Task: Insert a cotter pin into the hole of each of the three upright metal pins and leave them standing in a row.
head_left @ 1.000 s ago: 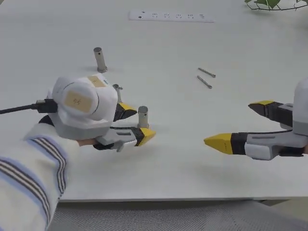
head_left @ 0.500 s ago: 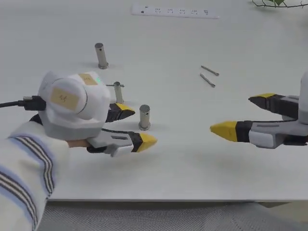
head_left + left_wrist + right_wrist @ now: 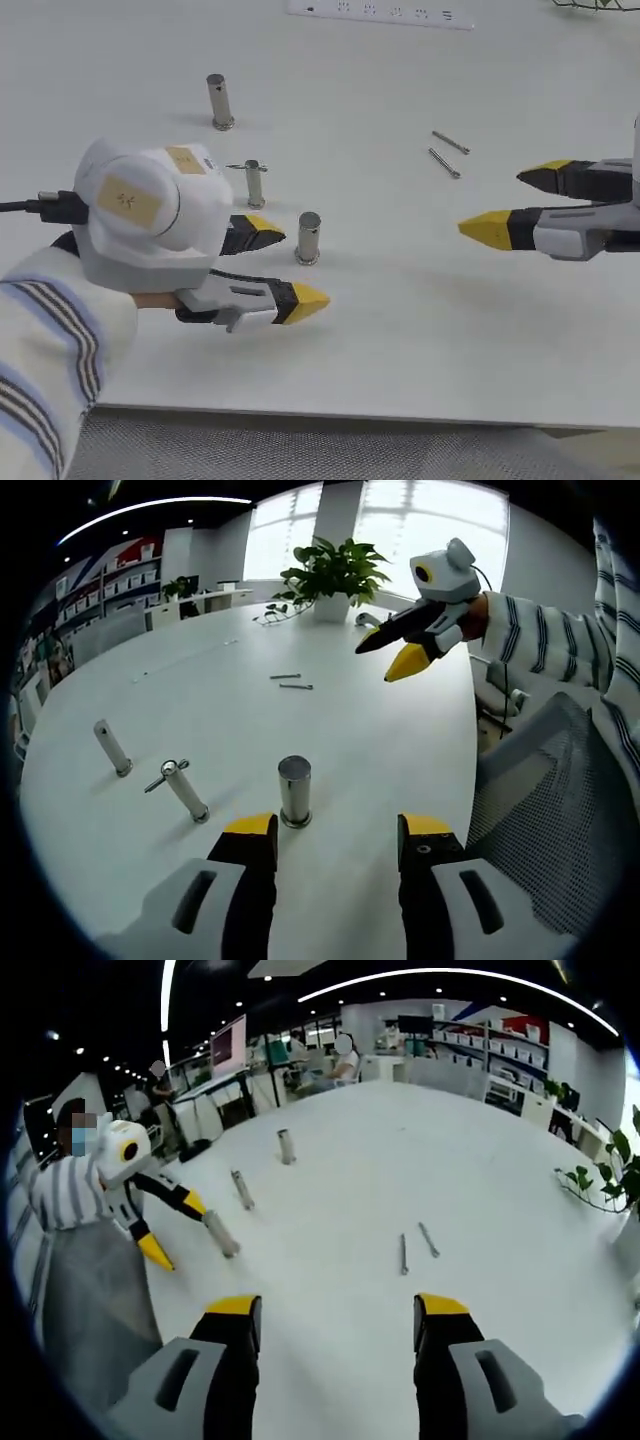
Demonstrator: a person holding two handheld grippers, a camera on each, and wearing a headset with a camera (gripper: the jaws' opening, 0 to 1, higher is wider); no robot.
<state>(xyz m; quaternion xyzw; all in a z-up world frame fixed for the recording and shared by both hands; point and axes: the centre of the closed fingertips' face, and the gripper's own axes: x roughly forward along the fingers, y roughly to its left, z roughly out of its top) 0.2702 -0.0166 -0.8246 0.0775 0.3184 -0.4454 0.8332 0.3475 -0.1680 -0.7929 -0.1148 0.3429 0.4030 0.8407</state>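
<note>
At the left edge of the head view: a cream sleeve with dark stripes (image 3: pixel 50 350), and ahead of it the white-bodied left gripper (image 3: pixel 302 267) with black jaws tipped in yellow. Held low over the broad white table (image 3: pixel 400 340), jaws spread wide, gripping nothing.

Just beyond those jaw tips, apart from both: the near metal pin (image 3: pixel 308 237), a short grey steel cylinder, upright on its base. Back and left of it: the middle metal pin (image 3: pixel 255 187), also upright, with a thin cotter pin (image 3: pixel 238 167) sticking out sideways at its top. Seemingly threaded through the hole, though too small to be sure. Further back and left again: the far metal pin (image 3: pixel 218 102), likewise upright. Together, a slanting row of three, none touching.

Along the table's far edge: a long white power strip (image 3: pixel 380 12).

Right of centre: two slim loose cotter pins (image 3: pixel 450 143), flat on the table, close to each other, well apart from the upright row.

At the right edge: the right gripper (image 3: pixel 491 203), of the same build, hovering above the table. Jaws parted, clasping nothing; in the right gripper view, the loose pair lies on the table ahead of them, clear of both tips.

In the left gripper view, at the table's far end: a green potted plant (image 3: pixel 335 570).
</note>
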